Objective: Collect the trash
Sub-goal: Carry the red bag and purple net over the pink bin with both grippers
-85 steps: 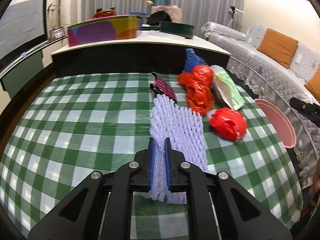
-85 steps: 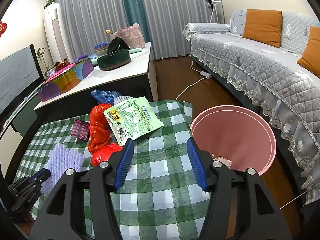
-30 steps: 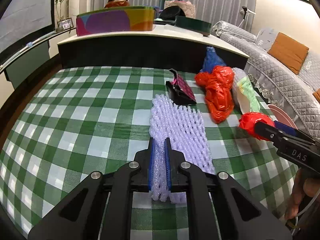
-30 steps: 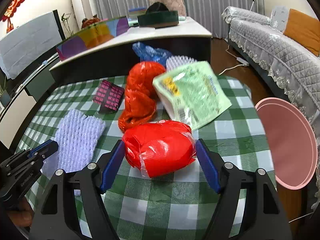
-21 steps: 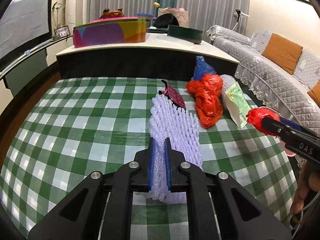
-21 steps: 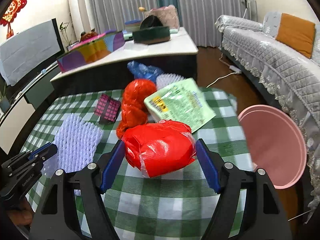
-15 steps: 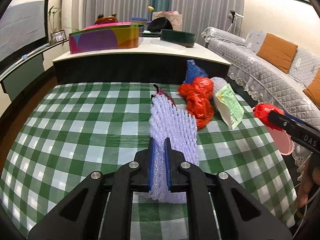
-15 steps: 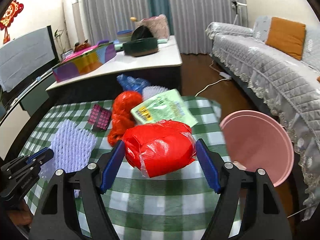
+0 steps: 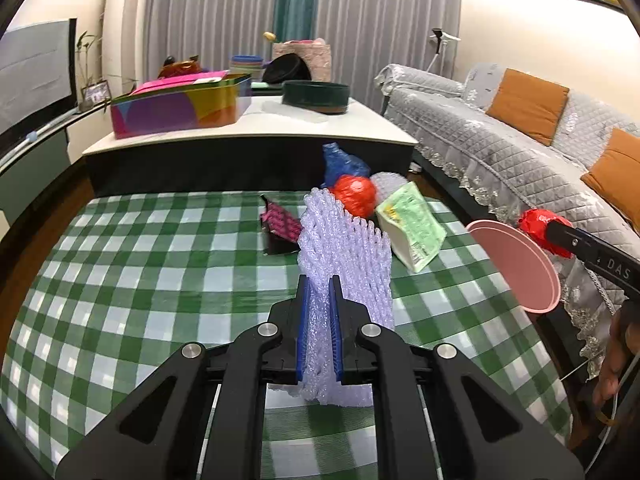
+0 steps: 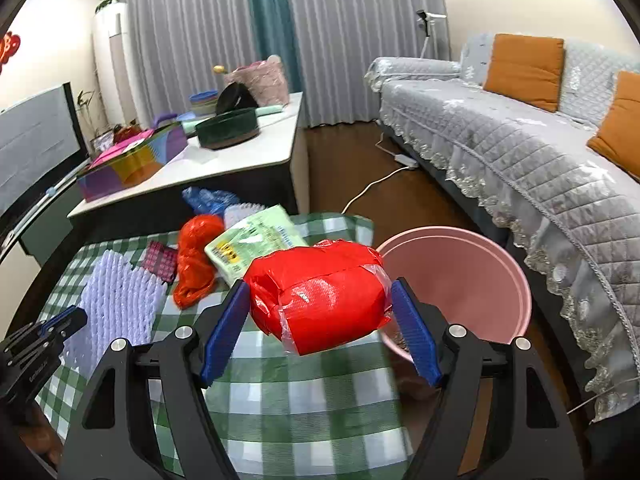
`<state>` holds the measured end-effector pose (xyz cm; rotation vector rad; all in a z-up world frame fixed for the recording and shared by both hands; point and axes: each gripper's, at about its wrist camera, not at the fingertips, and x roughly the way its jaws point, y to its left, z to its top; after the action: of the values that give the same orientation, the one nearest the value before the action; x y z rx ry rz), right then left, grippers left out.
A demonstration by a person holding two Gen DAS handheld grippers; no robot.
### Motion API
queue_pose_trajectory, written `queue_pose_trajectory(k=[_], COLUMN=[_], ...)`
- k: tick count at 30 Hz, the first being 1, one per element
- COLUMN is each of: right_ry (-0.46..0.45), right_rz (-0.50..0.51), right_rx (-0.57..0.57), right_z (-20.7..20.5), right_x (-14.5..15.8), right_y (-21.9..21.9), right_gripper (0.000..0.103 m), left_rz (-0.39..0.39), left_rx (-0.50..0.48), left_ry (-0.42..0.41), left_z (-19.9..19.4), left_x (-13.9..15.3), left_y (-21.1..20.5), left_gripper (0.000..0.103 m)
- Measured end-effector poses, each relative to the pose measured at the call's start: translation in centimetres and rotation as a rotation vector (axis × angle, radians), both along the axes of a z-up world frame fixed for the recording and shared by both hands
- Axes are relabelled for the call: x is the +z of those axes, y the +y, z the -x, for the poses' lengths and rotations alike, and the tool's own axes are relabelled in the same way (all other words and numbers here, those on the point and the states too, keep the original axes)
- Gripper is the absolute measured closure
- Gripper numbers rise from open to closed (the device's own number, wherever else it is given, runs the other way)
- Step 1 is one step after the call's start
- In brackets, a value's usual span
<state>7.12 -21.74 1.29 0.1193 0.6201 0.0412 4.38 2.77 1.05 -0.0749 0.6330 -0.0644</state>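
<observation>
left tongs clamp foam net, long axis upright | right tongs grip red bundle crosswise

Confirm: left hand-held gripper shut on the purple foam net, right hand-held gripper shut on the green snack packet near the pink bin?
Not quite. The right hand-held gripper is shut on the red plastic bundle, as the right wrist view shows; the green snack packet lies on the table. The left hand-held gripper, purple foam net and pink bin details hold.
</observation>
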Motion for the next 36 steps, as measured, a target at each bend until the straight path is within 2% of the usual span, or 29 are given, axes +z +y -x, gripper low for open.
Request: queue_pose_trajectory(k=[8,23,30,36], right_ry=[-0.010,-0.051,-0.062,-0.066], right_rz=[-0.012,0.022,0.019,0.005], right_rx=[-0.087,-0.203,-0.267,-0.325], right_z=[0.1,0.0,-0.4,-1.0], right_x=[0.2,0.7,0.7,0.3], right_y=[-3.0,-7.9,-10.8,-13.5], right_gripper=[0.031,0.031,0.031,0.031], left_rz=[0.009,0.007,0.024,-0.009], left_rx=[-0.042,-0.141,-0.206,-0.283], left_ry=[-0.007,-0.011,-0.032,-0.040], left_z=[-0.6,-2.9,-4.0,-5.4], left_x=[0.5,0.6,1.4,1.2], left_y=[-1.9,-8.2,-11.9,-15.4], left_gripper=[0.093,0.093,0.093,0.093])
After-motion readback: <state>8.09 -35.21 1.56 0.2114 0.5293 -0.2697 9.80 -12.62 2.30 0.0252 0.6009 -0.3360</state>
